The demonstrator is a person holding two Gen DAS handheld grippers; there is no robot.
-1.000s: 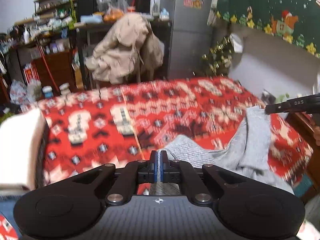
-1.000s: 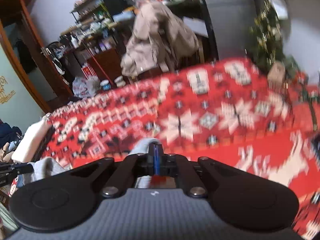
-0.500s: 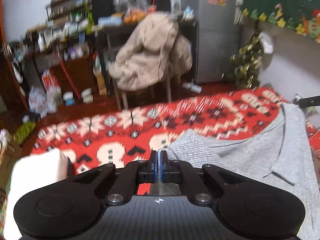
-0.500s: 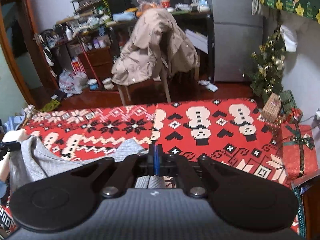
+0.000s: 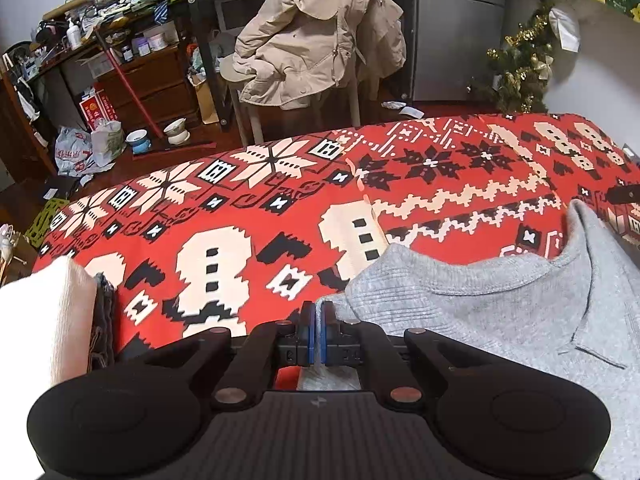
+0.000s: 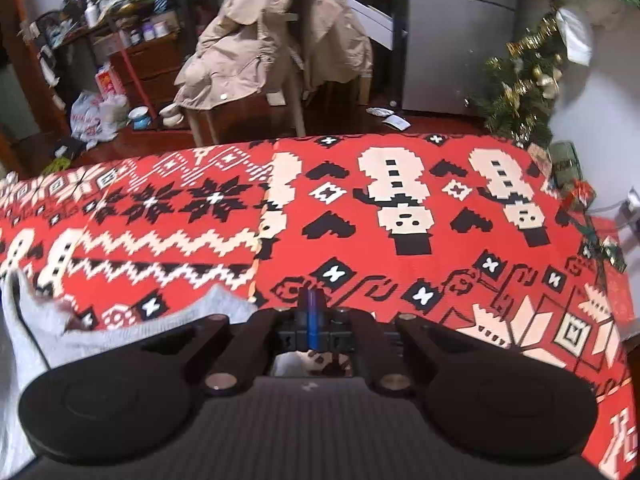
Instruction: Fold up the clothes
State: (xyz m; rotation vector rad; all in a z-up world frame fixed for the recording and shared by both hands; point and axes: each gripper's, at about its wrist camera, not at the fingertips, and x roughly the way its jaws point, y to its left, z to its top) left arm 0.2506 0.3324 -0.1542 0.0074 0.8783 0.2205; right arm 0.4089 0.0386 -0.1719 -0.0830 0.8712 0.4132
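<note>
Grey garment (image 5: 500, 312) pinched at two corners over the red patterned surface (image 5: 280, 208).
Left gripper (image 5: 316, 332) fingers clamp its ribbed edge at lower centre; right gripper (image 6: 312, 320) fingers pressed together on the cloth, lower left.

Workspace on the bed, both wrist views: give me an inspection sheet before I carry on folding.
Surface: red, cream and black patterned blanket spread over the bed.
Job's things: grey knitted sweater, spread loosely at the near edge, an edge pinched at each side.
Clutter: white folded fabric with a darker piece beside it, far left of the left wrist view.
Grippers: left tongs shut on the sweater's edge; right tongs shut, grey fabric running under them.
Cables: nothing seen.
Surroundings: beige jacket draped on a chair, crowded shelves, small decorated Christmas tree, grey fridge, bags and bowls on the floor.
</note>
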